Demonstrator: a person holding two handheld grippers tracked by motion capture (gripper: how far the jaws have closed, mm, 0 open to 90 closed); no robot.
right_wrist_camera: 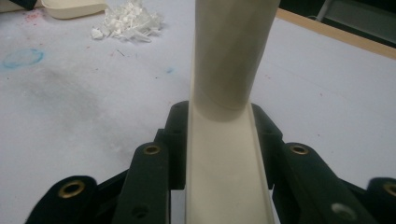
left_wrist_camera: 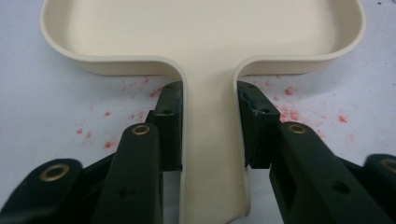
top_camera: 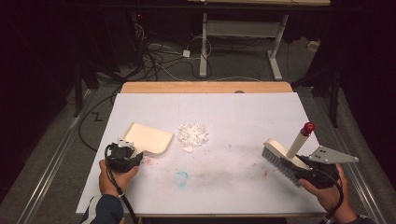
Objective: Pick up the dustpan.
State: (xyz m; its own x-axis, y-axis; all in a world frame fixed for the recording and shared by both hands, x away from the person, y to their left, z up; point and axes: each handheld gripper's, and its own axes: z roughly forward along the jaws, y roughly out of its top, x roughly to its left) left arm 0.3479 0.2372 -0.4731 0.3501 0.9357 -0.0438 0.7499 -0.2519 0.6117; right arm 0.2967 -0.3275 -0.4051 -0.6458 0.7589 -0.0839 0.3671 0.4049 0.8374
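A cream dustpan [top_camera: 148, 137] lies flat on the white tabletop [top_camera: 243, 116] at the left. Its handle points toward my left gripper [top_camera: 133, 151]. In the left gripper view, both pads press the sides of the dustpan handle [left_wrist_camera: 208, 140], so my left gripper [left_wrist_camera: 208, 100] is shut on it. At the right, my right gripper [top_camera: 303, 168] is shut on a cream brush [top_camera: 280, 156] with grey bristles and a red-tipped handle [top_camera: 307, 127]. The right gripper view shows the brush [right_wrist_camera: 229, 46] clamped between the jaws of my right gripper [right_wrist_camera: 219, 116]. A pile of white scraps [top_camera: 193, 134] sits just right of the dustpan's mouth.
A blue smudge [top_camera: 182, 177] and red specks [left_wrist_camera: 285, 112] mark the tabletop near the front. A wooden strip [top_camera: 205, 87] runs along the table's far edge. Beyond it, cables [top_camera: 154, 58] and a desk frame [top_camera: 243, 42] stand on the floor. The scraps [right_wrist_camera: 128, 21] lie far left of the brush.
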